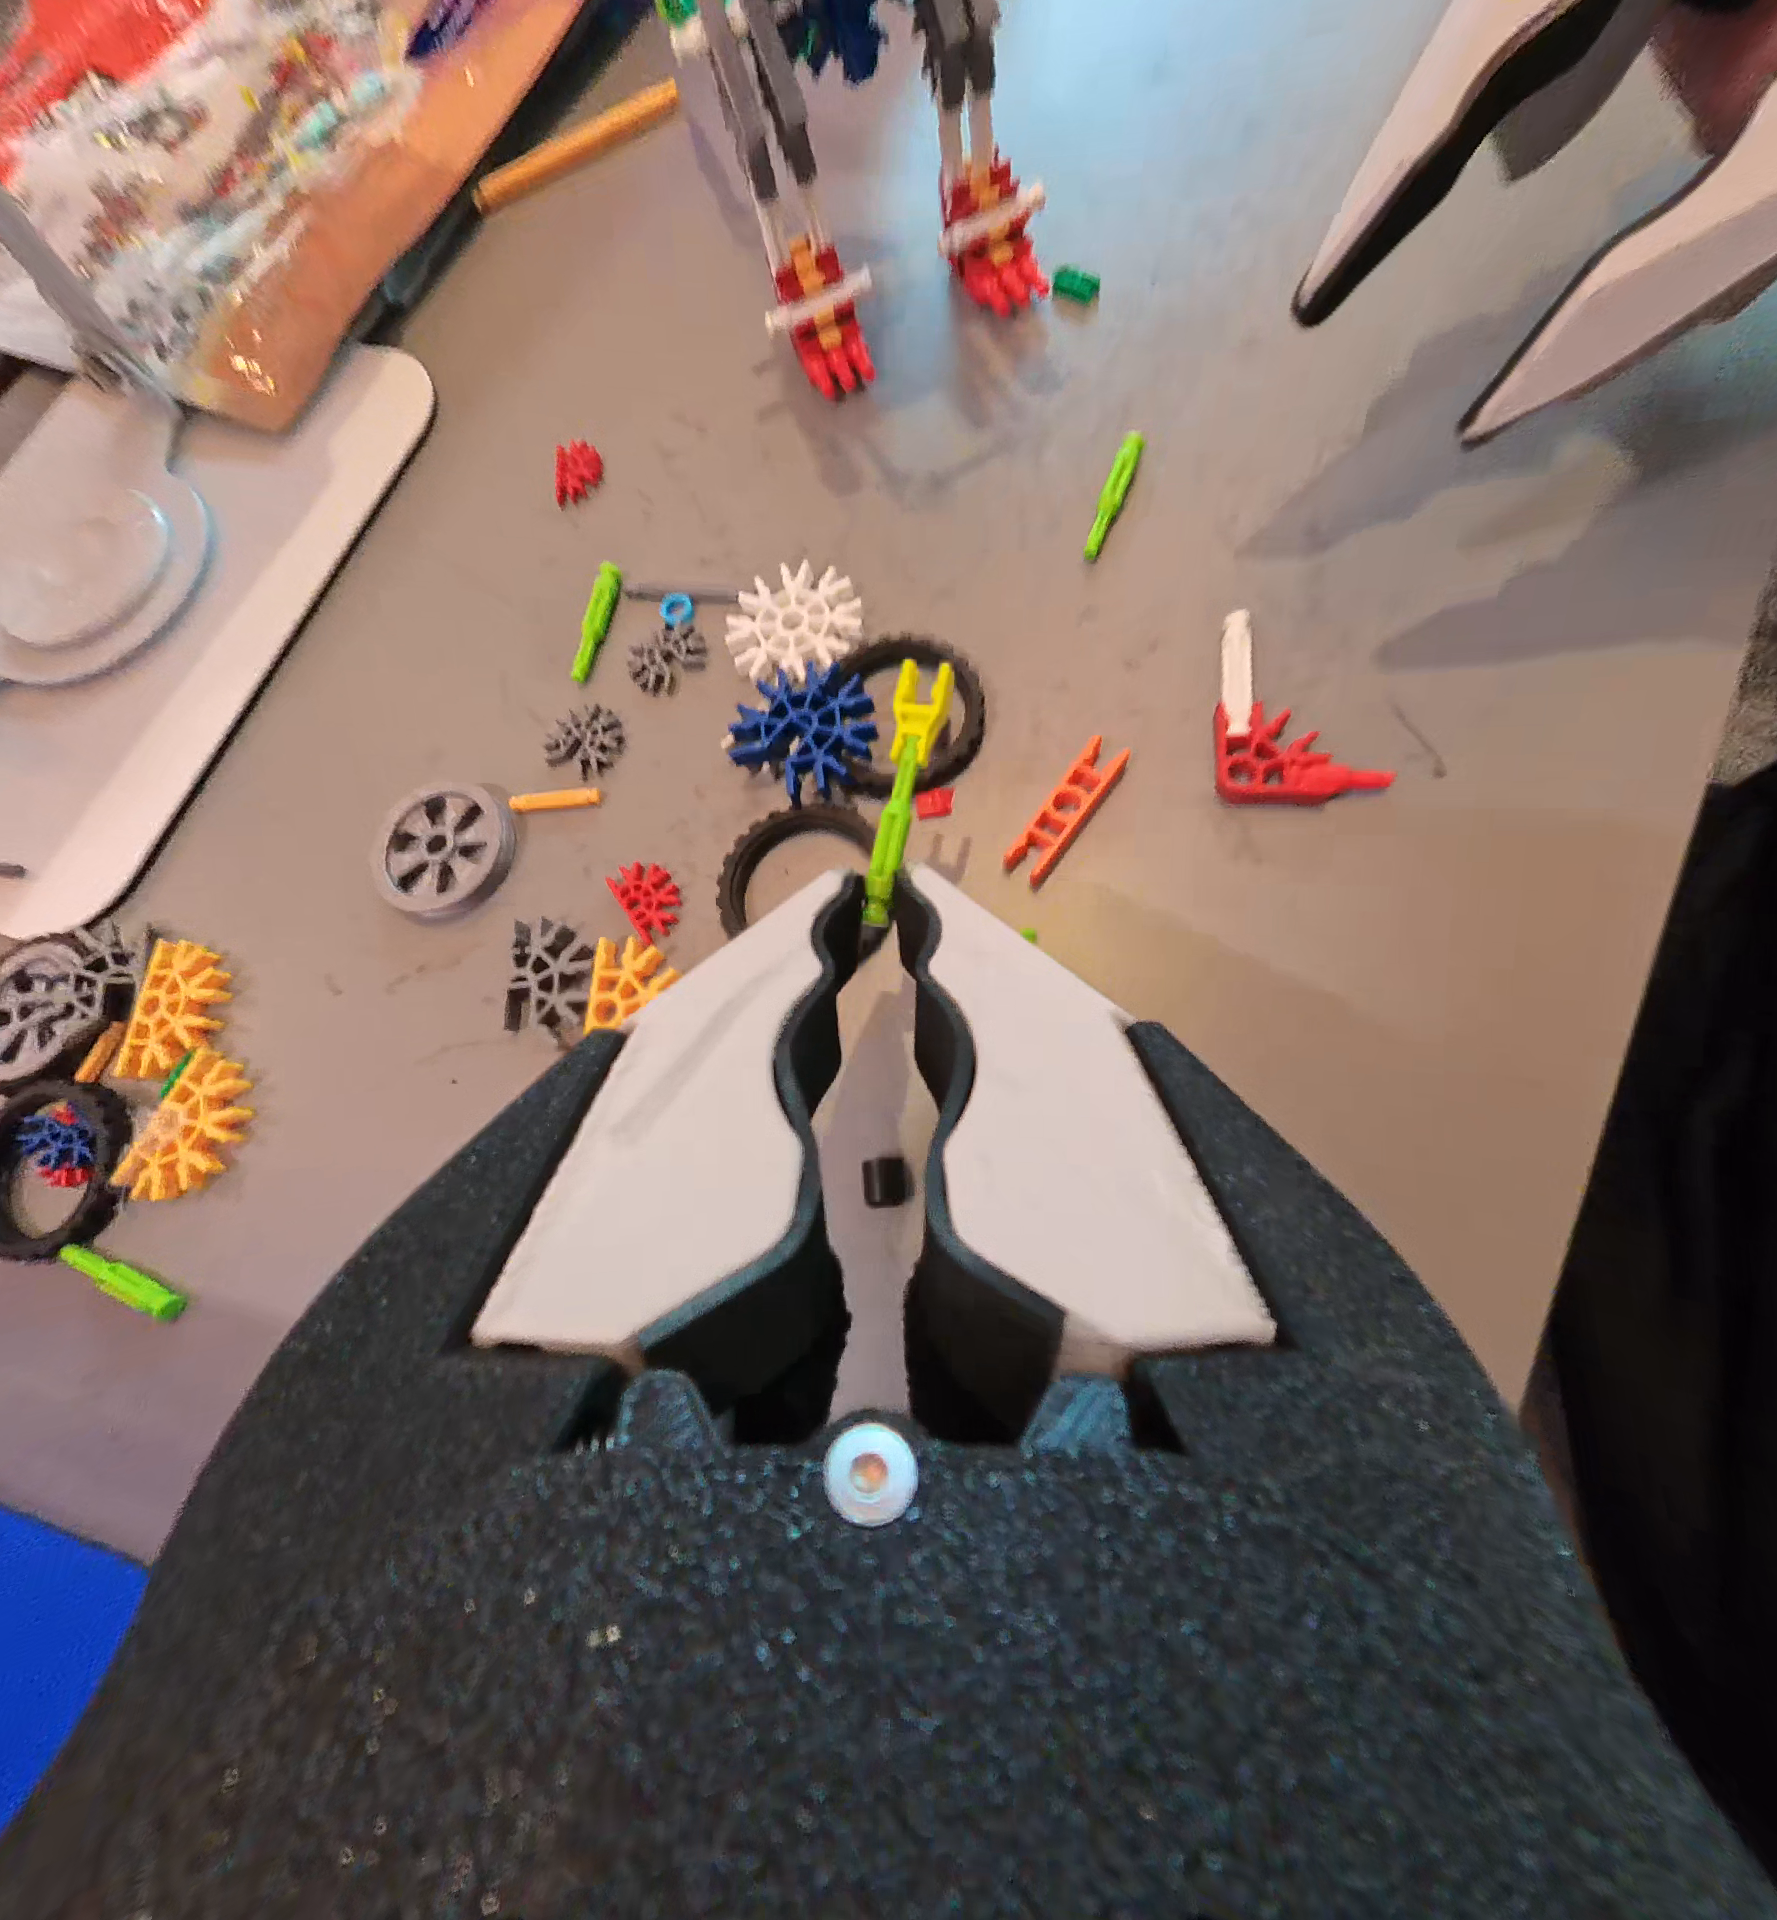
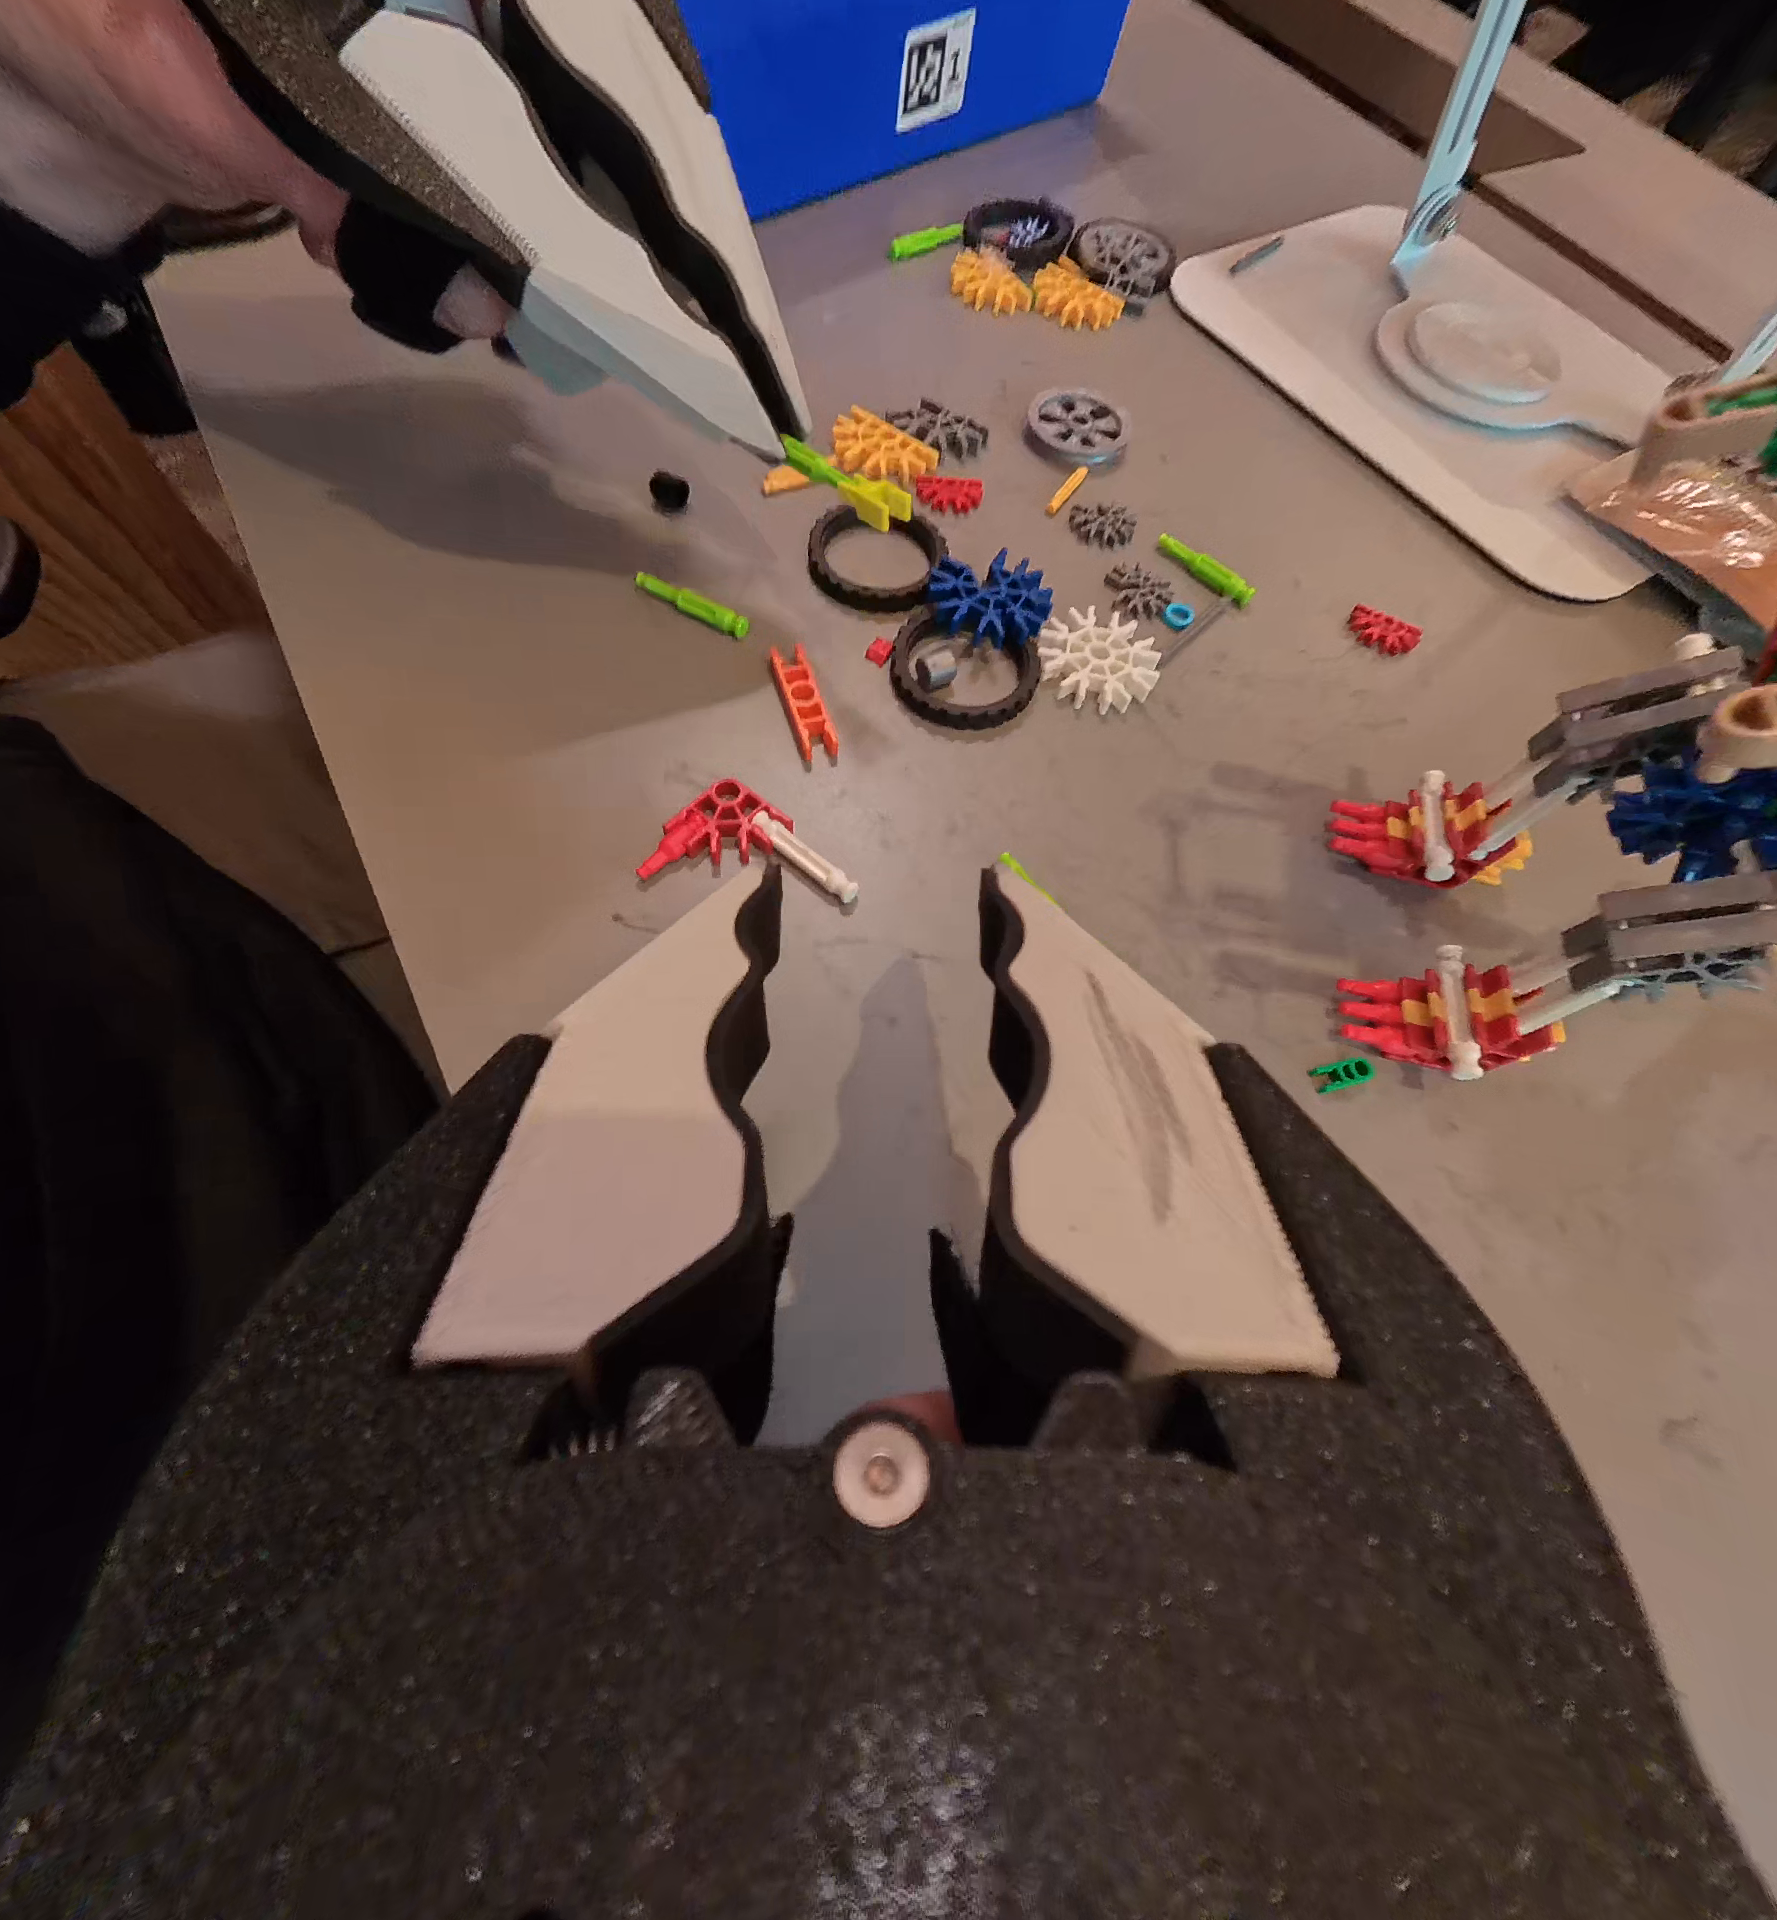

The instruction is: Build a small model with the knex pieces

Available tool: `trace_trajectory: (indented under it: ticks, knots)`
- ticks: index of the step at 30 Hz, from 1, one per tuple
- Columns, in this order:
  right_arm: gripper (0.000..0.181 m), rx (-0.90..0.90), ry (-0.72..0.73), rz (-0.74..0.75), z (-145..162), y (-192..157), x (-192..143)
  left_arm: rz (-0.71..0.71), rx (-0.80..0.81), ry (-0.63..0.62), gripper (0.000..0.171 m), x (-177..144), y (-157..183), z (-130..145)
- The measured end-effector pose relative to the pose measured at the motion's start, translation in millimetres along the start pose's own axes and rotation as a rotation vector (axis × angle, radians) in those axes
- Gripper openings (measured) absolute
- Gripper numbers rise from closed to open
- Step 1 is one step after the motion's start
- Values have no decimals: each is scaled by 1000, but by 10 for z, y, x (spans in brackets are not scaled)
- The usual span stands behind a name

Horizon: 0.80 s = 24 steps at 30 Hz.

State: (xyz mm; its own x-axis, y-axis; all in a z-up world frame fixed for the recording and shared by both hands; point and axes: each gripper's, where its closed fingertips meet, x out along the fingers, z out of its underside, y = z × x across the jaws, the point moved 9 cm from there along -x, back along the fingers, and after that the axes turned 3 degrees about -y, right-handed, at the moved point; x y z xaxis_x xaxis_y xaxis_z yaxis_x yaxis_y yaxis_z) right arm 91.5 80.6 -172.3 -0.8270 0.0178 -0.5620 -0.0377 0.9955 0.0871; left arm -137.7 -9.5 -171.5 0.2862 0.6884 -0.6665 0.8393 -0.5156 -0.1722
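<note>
Left wrist view, left hand-held gripper pinching green rod, right hand-held gripper agape over bare table

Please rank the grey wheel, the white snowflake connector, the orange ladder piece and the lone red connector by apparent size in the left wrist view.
1. Grey wheel, white snowflake connector and orange ladder piece: too alike to rank.
2. Lone red connector: clearly smallest, though it lies farther from the camera.

Speckled black tongs, pale grey fingers, silver screw
</note>
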Motion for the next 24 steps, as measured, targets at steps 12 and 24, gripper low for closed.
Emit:
trace_trajectory:
  ticks: [12, 24]
  knots:
    - [37, 239, 315, 22, -292, 46, -181, -86, 101, 293, 4, -141, 352, -522]
    - [36, 366, 433, -39, -385, 53, -205, -222, 218, 411, 4, -89, 620, -744]
